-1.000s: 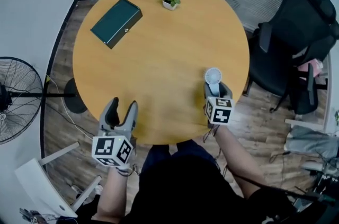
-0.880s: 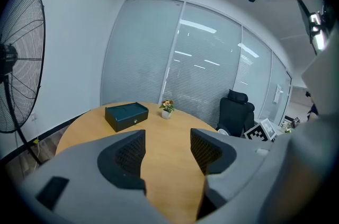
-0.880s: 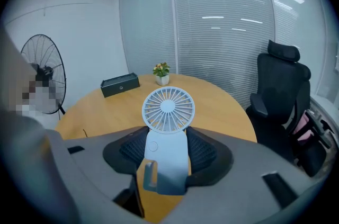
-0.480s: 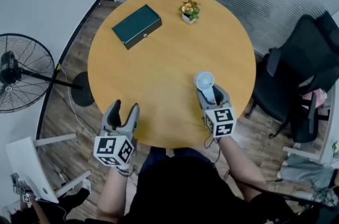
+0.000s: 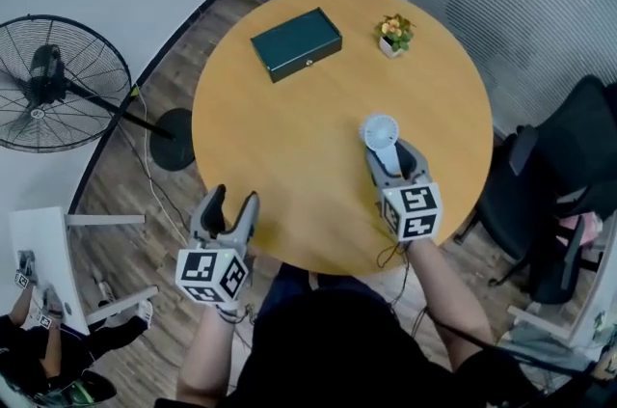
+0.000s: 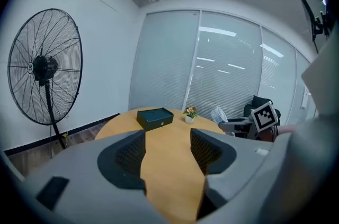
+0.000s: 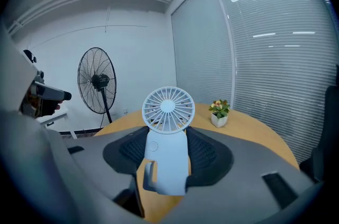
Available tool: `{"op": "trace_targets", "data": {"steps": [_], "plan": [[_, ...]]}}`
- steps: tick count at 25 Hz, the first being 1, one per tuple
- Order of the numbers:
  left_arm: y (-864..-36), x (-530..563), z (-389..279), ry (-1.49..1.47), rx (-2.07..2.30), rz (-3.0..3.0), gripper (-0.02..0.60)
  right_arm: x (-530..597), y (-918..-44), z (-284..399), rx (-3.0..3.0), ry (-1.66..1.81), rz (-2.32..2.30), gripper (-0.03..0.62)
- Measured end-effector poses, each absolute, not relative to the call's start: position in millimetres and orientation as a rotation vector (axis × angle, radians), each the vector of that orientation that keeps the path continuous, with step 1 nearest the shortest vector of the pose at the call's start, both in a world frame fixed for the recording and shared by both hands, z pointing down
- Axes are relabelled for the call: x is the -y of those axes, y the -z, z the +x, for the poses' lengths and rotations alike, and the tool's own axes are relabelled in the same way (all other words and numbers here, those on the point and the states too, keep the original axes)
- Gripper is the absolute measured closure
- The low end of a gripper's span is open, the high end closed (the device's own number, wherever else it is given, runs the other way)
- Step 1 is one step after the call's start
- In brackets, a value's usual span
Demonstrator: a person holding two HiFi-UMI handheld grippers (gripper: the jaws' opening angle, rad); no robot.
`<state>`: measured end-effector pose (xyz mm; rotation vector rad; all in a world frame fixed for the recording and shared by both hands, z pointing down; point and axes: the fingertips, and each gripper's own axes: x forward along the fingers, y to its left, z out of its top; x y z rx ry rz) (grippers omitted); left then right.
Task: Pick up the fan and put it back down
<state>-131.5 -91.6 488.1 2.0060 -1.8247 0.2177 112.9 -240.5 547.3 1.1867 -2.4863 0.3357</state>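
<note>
A small pale-blue handheld fan [image 7: 167, 138] with a round grille head [image 5: 380, 131] is held off the round wooden table [image 5: 289, 136]. My right gripper [image 5: 394, 162] is shut on the fan's handle, both pads pressed to its sides [image 7: 167, 157]. The fan stands upright between the jaws, grille above them. My left gripper [image 5: 227, 208] hovers at the table's near left edge, open, with nothing between its fingers [image 6: 167, 151]. In the left gripper view the right gripper [image 6: 249, 123] with the fan shows across the table.
A dark green box [image 5: 296, 43] and a small potted plant [image 5: 394, 34] sit at the far side of the table. A large black pedestal fan [image 5: 53, 93] stands on the floor at left. A black office chair [image 5: 559, 194] is at right.
The right gripper has risen with the small fan held in it, lifting it off the table. The left gripper drifted slightly, and the head camera's view shifted, so the table sits further right.
</note>
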Motion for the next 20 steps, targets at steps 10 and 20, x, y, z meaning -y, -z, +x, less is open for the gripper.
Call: {"op": "trace_targets", "data": {"steps": [10,20], "plan": [[-509,94,-180,-0.206,1.805,1.964,0.319,294,-566,43,2.449,-0.307,1.113,0.373],[-527,104,-215,-0.230,1.742,1.941,0.319,350,-647,17,2.307,-0.426,1.094,0.373]]}}
